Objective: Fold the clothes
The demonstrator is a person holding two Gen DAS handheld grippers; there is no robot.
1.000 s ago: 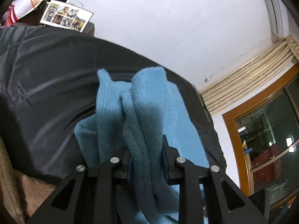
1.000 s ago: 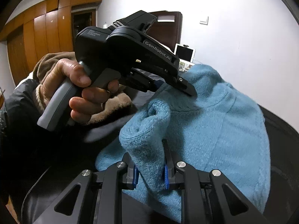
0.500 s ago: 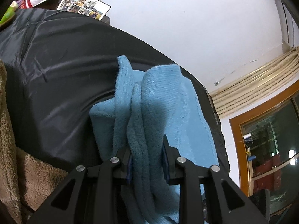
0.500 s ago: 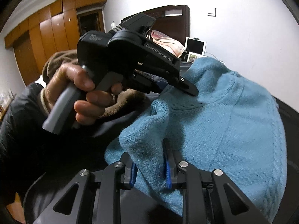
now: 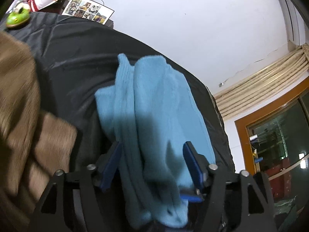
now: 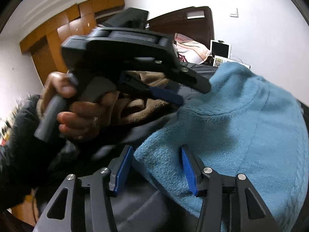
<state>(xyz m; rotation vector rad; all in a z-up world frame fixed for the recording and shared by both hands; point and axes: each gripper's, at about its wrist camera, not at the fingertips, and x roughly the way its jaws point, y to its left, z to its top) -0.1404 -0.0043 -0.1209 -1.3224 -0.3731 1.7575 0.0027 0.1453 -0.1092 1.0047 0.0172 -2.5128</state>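
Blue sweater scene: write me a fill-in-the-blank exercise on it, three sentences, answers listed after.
1. The sweater lying on the dark cover is ____ in colour.
2. The pads of the right gripper, whose jaws are opening, are ____ in colour.
3. Left of the sweater in the left wrist view lies a fuzzy ____ garment.

Missing words: blue; blue; brown

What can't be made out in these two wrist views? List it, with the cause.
- Blue sweater: its near end in the left view runs off the bottom edge, shadowed.
- Brown fleece: motion-blurred, cut by the left edge.
- Left hand-held gripper in the right view: blurred; one finger hidden behind its body.
- Photo sheet: pictures too small to read.
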